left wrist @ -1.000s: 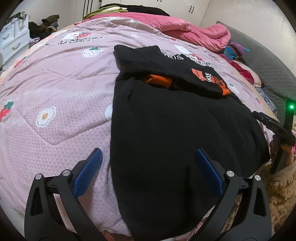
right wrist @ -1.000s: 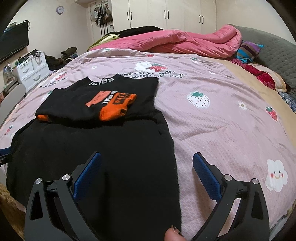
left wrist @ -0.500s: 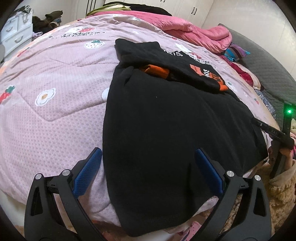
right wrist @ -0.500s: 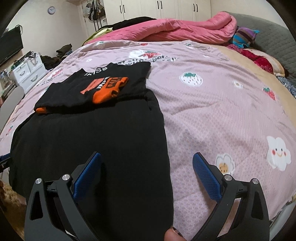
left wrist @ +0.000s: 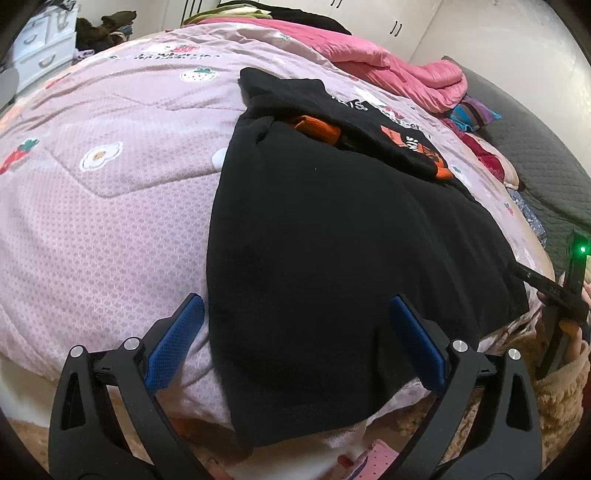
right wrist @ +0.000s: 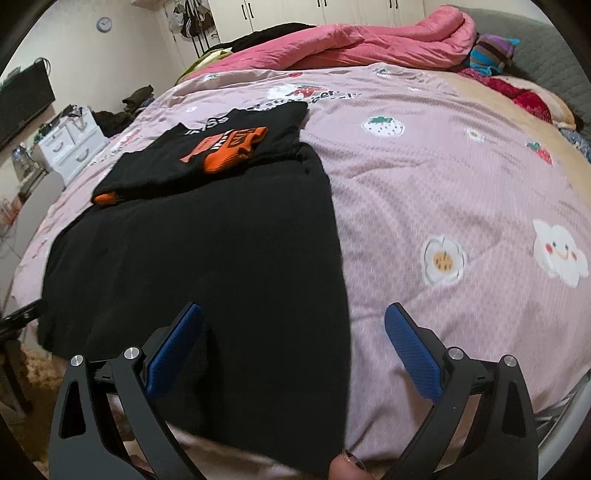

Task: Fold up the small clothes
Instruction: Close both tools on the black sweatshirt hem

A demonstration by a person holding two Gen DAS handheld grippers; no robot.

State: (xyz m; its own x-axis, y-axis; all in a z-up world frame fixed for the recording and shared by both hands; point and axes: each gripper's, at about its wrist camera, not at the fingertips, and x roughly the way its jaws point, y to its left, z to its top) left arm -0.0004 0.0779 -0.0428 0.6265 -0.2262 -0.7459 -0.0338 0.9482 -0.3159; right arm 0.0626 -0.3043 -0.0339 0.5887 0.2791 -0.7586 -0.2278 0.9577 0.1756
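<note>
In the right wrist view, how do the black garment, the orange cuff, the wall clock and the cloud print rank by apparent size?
1. black garment
2. cloud print, though nearness enlarges it
3. orange cuff
4. wall clock, far away

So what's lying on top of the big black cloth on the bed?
A folded black top with orange print lies on the far end of the big black garment. What it covers underneath cannot be seen.

Matt black garment (right wrist: 207, 258) — quilted cloth bedspread (right wrist: 443, 206).
</note>
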